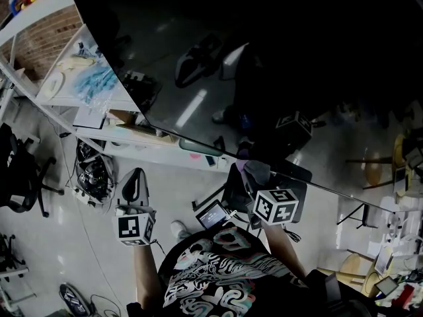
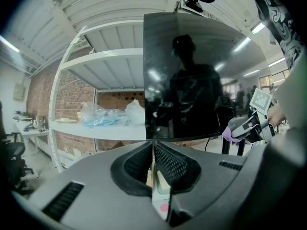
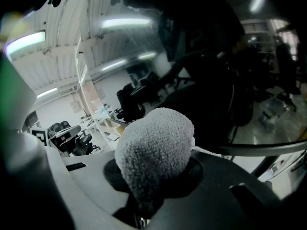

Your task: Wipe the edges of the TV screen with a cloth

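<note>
Right gripper [image 1: 246, 179] is clamped on a fluffy grey cloth [image 3: 154, 150] bunched up between its jaws, right at the bottom edge of the TV screen [image 1: 277, 65] just ahead of it. Left gripper [image 2: 153, 152] is pinched closed on nothing, with the screen farther ahead.

My gripper [image 3: 152, 188] is clamped on a fluffy grey cloth [image 3: 154, 150]. The bunched cloth bulges up close to the lower edge of the dark, glossy screen [image 3: 201, 71].
</note>
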`<state>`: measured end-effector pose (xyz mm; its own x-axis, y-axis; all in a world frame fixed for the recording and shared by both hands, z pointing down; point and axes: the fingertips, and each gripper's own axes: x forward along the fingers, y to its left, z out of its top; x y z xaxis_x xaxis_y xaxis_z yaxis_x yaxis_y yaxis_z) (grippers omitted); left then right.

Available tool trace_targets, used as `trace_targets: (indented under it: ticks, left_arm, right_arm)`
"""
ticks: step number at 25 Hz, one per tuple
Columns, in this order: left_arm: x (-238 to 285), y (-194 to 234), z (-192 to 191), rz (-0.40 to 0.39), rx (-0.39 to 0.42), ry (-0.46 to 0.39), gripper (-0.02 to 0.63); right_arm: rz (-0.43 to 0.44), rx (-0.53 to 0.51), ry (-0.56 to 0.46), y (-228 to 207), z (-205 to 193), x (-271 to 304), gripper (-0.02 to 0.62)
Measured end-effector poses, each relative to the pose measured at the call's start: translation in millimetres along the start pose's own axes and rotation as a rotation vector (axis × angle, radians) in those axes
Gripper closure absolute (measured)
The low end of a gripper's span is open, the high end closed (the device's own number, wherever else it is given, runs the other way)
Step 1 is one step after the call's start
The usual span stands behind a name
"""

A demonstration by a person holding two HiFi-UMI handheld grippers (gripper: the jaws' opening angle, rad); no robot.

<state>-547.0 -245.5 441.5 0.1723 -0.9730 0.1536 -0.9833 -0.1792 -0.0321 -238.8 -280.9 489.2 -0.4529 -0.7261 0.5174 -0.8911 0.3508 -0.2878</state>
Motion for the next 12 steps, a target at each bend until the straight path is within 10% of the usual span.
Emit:
trace_targets:
  ticks: [12]
  left_arm:
    - [0, 14, 0, 0.001, -0.005, -0.006, 0.577]
  right_arm:
    - [-0.003, -0.01, 0.003, 12, 3, 10, 0.48]
